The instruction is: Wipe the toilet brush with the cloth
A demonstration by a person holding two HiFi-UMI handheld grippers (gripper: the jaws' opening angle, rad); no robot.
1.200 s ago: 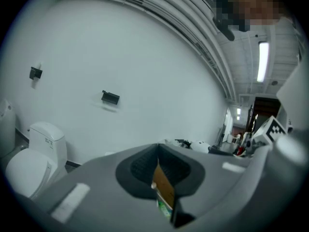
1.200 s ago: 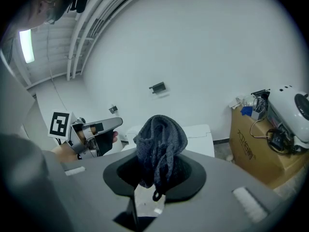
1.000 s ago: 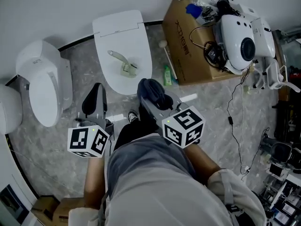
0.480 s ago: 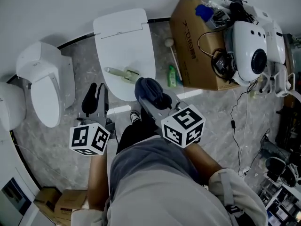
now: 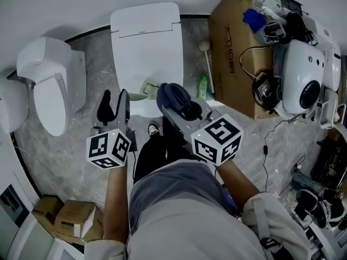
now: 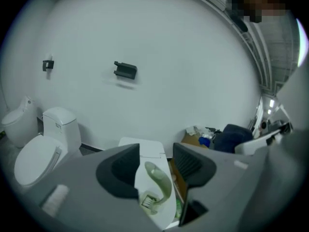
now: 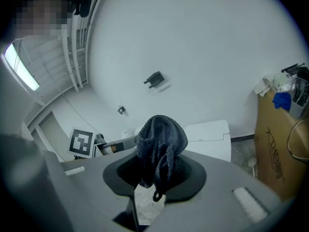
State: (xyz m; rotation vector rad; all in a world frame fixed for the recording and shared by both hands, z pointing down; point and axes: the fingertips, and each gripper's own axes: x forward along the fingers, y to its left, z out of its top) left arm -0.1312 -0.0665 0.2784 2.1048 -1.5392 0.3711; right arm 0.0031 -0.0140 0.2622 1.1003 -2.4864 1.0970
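Toilet brush point(image 5: 145, 88) lies on the closed white toilet lid point(image 5: 146, 42), near its front edge. The left tool point(image 5: 114, 104) hovers just in front of it with jaws apart and nothing gripped; the brush shows through the gap between them. The right tool point(image 7: 155, 175) is clamped on a dark bunched cloth point(image 7: 161, 141), held just beside the brush.

**Operator and Hand-Held Grippers: Appearance**

The left gripper point(image 5: 114, 103) and right gripper point(image 5: 176, 103) have grey moulded bodies with black jaw pads. The left cube point(image 5: 108, 149) and right cube point(image 5: 217, 138) are white with black square markers. Each shows a small green light. The operator wears a grey shirt point(image 5: 173, 210), black trousers point(image 5: 154, 151) and a black-and-white shoe point(image 5: 153, 129).
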